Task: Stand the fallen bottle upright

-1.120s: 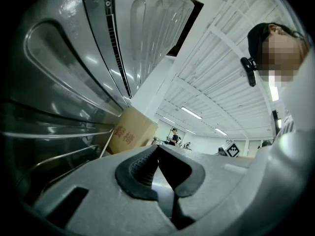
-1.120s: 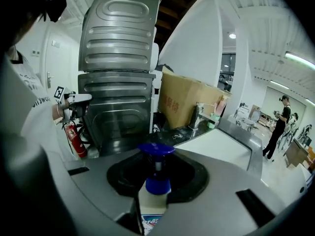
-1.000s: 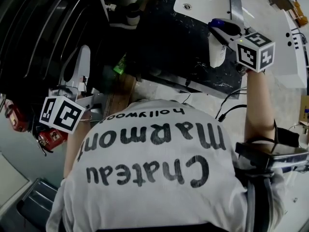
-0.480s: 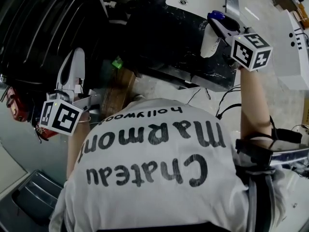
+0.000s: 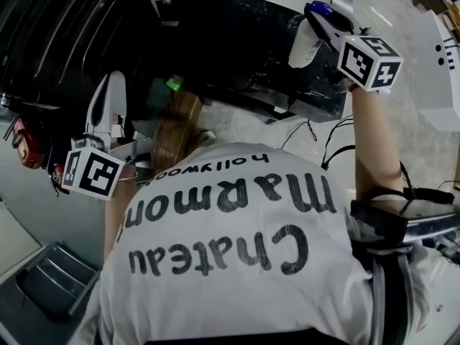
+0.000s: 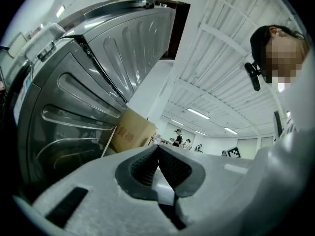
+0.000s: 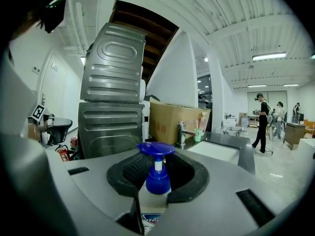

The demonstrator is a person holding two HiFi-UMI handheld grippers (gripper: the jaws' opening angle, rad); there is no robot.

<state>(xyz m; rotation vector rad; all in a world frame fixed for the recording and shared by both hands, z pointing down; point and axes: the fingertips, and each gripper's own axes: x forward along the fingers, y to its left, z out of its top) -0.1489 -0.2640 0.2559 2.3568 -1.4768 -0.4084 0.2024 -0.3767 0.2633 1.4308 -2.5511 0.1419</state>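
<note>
A white bottle (image 7: pixel 158 181) with a blue pump cap sits between the pads of my right gripper (image 7: pixel 157 167), its cap pointing out along the jaws. In the head view the right gripper (image 5: pixel 316 29) holds this bottle (image 5: pixel 300 47) in the air over the near edge of the black counter (image 5: pixel 237 42). My left gripper (image 6: pixel 158 156) is shut with its pads touching and nothing between them. It is held low at the left (image 5: pixel 108 95), beside the ribbed steel machine.
Ahead in the right gripper view are a white sink (image 7: pixel 216 151) with a faucet (image 7: pixel 181 132), a cardboard box (image 7: pixel 172 122) and a ribbed steel machine (image 7: pixel 110 107). People (image 7: pixel 261 122) stand far off at the right. Red extinguishers (image 5: pixel 21 149) lie at the left.
The right gripper and its bottle have drifted up and to the left in the head view, as has the counter. The left gripper has hardly moved.
</note>
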